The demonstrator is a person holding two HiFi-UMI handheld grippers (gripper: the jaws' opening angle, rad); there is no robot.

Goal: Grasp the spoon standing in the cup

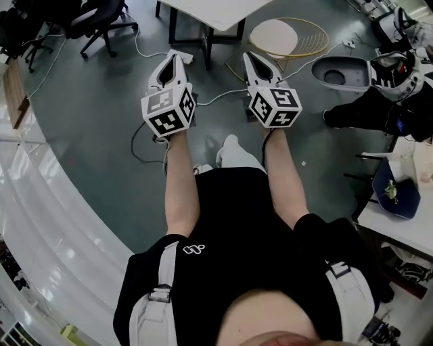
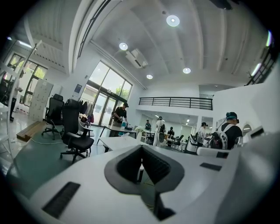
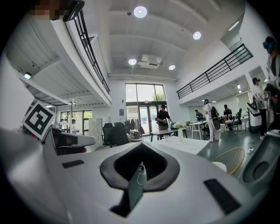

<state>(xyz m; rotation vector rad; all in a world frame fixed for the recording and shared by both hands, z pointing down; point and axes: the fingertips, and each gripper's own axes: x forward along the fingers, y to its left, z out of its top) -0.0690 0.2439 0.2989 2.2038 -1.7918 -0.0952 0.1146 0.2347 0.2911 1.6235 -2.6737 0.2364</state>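
Observation:
No cup or spoon shows in any view. In the head view the person holds both grippers out side by side over the grey-green floor, pointing forward. My left gripper [image 1: 176, 56] has its white jaws drawn together at the tip, with its marker cube [image 1: 168, 111] behind. My right gripper [image 1: 251, 57] is the same, with its cube [image 1: 275, 107] behind. In the left gripper view the dark pads of the left gripper [image 2: 141, 148] meet with nothing between them. The right gripper [image 3: 140, 148] in its own view is also shut and empty. Both gripper views look level across an open office.
A white table [image 1: 210, 12] stands just ahead of the grippers, with a round wire-framed stool [image 1: 289, 37] to its right. Cables [image 1: 145, 145] lie on the floor. Office chairs [image 1: 101, 20] are at far left. Another white table [image 1: 406, 226] at right carries a blue dish [image 1: 394, 191]. People stand in the distance.

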